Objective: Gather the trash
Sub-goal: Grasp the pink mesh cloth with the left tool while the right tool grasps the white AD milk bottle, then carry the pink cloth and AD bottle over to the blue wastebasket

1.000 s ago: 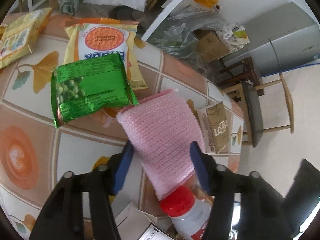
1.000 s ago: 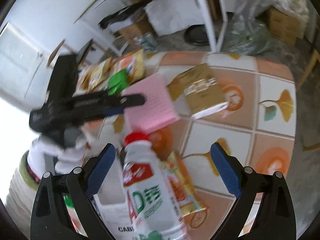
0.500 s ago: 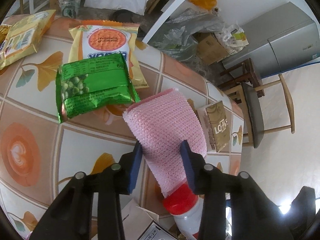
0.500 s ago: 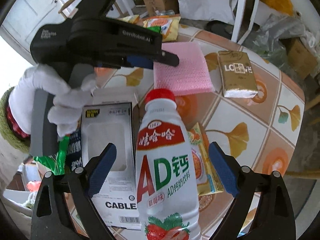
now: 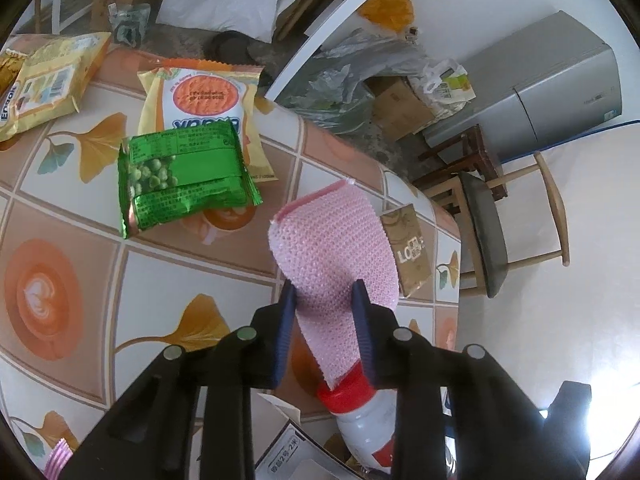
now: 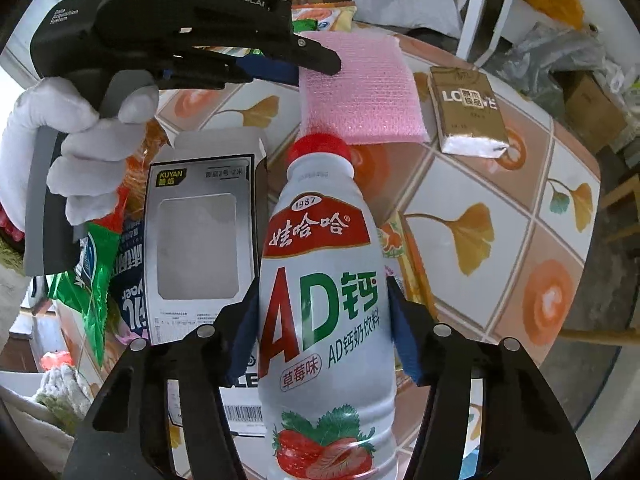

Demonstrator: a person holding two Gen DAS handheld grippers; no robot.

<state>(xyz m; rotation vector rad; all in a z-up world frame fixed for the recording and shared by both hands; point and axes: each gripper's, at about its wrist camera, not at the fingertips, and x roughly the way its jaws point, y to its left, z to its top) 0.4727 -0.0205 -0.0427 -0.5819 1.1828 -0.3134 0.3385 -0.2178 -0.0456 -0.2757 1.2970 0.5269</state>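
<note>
Two grabs at once on the tiled table (image 5: 80, 280), both mid-close. Left gripper (image 5: 326, 300) points down at a slant over the pink mesh pad (image 5: 336, 248); jaws narrow and closing, blue pads already on the pad's near end from both sides, squeezing it so it curls up into an arch. The pad's long axis runs away from the fingers toward the far right table edge, its far end is lifted off the tiles, and its near tail drapes down onto the red cap of the bottle. Right gripper (image 6: 324, 320) points almost straight down on the white AD drink bottle (image 6: 324, 288); jaws about half open and closing, pads touching or nearly touching the bottle's two sides around the label. The bottle lies along the finger line, cap away from the gripper, cap end just beside the pink pad's near edge. So each hand has its own item dead ahead and neither needs to cross. The gold carton (image 6: 468, 108) lies just beside the pad toward the far right edge, and the green pea packet (image 5: 180, 176) sits apart on the left, overlapping the yellow-orange snack bag (image 5: 200, 96). A cable box (image 6: 200, 240) lies touching or just beside the bottle's left. The gloved hand (image 6: 80, 140) works the left tool. Next, probably: finish squeezing, then lift both.
</note>
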